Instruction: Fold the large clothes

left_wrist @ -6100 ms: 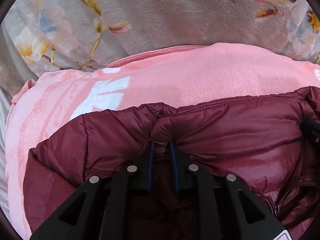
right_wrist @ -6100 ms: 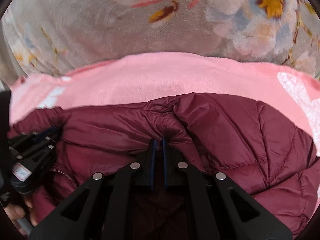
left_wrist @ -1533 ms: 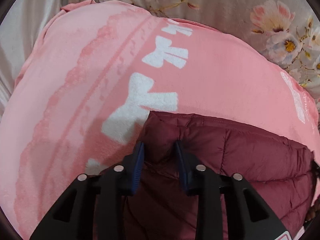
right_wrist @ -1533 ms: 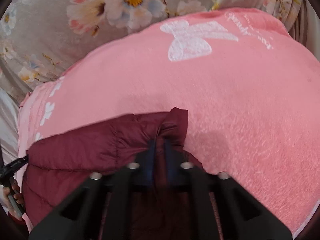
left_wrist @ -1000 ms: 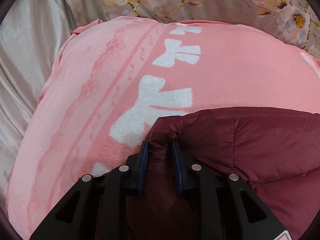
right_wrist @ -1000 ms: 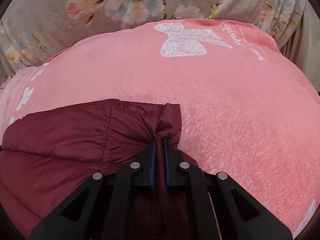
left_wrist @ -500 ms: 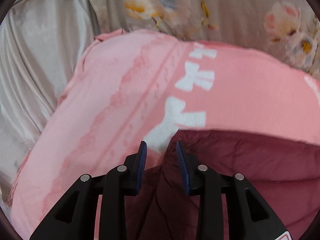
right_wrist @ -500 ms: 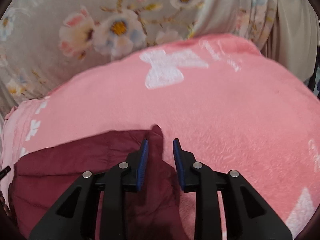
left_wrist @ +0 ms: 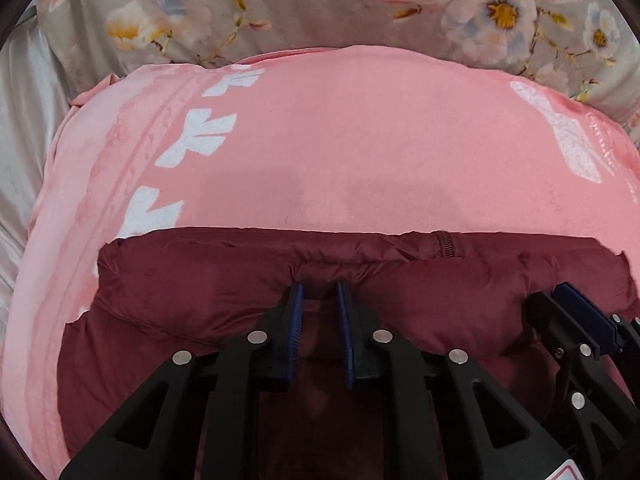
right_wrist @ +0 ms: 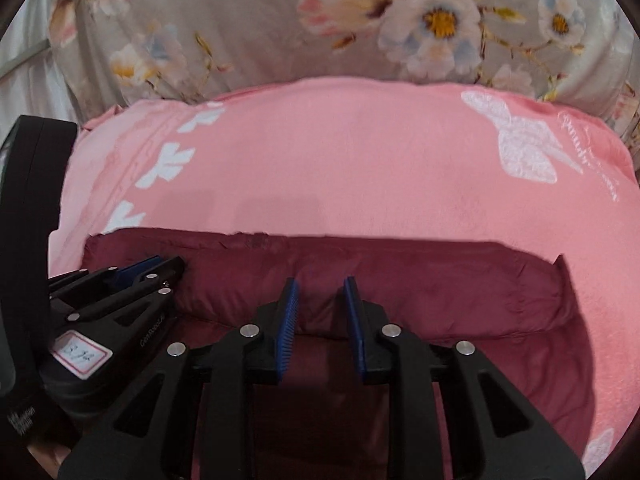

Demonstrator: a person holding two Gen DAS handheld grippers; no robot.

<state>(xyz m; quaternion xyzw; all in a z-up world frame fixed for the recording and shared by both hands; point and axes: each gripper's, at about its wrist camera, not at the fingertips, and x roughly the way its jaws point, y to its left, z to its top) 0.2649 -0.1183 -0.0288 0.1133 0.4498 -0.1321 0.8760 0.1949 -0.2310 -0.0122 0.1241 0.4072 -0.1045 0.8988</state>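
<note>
The floral bedding (left_wrist: 320,4) is seen at the back, with the pink blanket (left_wrist: 360,152) spread over it. On that blanket, toward the near edge, the maroon puffer jacket (left_wrist: 200,280) has now been laid down as a folded, squared-off bundle, whereas a second ago its far corners were being carried forward in a pinch. Both grips have since been let go: the left gripper (left_wrist: 318,300) is parted with only a bit of fabric sitting loosely between the jaws, and the right gripper (right_wrist: 320,300) is spread wide, nothing held. So this fold looks placed; probably one more fold or some smoothing is left.
</note>
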